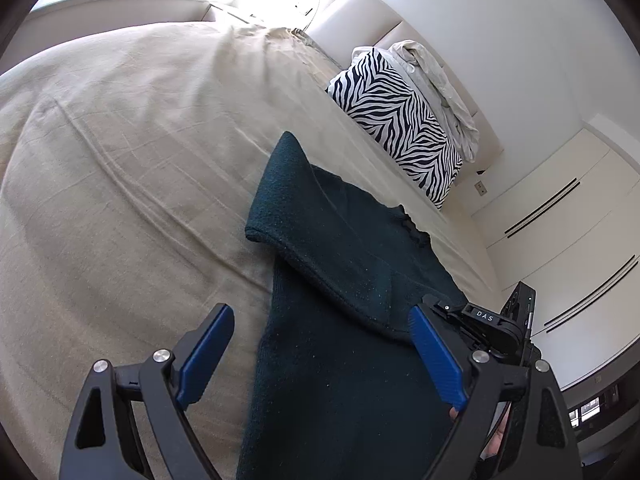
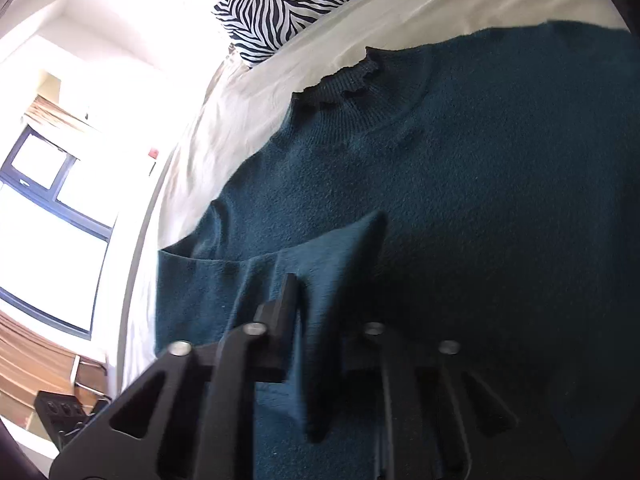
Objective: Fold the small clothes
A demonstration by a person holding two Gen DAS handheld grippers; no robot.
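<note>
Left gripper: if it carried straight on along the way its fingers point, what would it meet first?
Most likely the dark teal sweater spread on the bed. The left gripper is open and angled downward, and the folded-over sleeve lies directly between and ahead of its fingers. How far off is unclear.

Daylight floods both fisheye views. The window (image 2: 48,208) in the right wrist view blows out to white glare, and the lower fingers (image 2: 288,320) sink into soft, blurred shadow. The bed (image 1: 120,160) is evenly lit and sharp; edges curve and darken strongly.
</note>
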